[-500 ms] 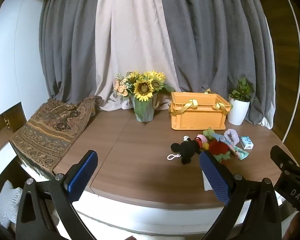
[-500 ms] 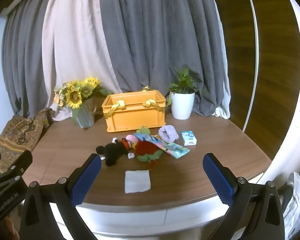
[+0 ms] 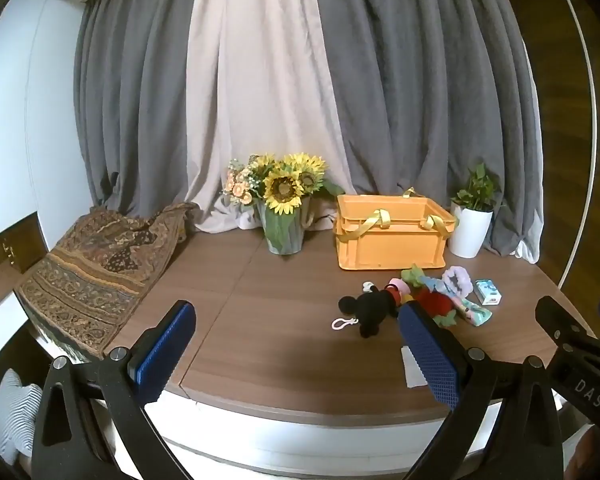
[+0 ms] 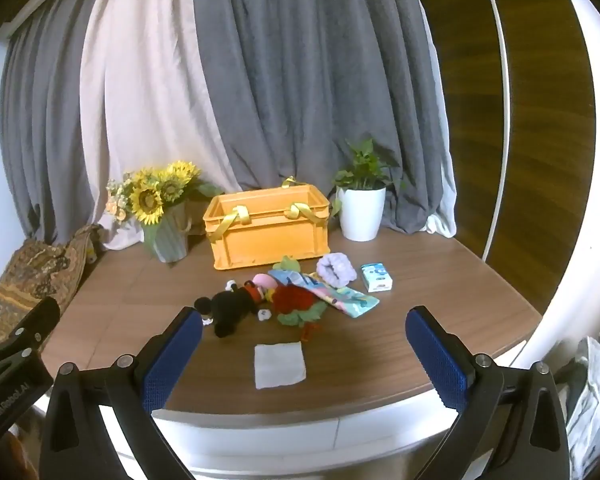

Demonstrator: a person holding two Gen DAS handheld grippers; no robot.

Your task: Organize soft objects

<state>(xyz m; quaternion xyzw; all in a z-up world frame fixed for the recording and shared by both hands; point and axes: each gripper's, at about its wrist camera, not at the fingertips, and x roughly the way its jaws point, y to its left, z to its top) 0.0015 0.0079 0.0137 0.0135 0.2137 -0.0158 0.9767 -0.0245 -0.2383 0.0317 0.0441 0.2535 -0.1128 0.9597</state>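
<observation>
Both the left gripper [image 3: 296, 354] and the right gripper [image 4: 304, 356] hang wide apart and empty at the table's near edge, and the mouse plush [image 4: 232, 308] lies ahead, lengthwise left to right, nearer the right one.

Both wrist views face the table [image 3: 260, 320] from its front edge.

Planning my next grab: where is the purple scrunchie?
In the right wrist view, the purple scrunchie lies right of centre on the table, between the orange crate and the small blue box.
</observation>
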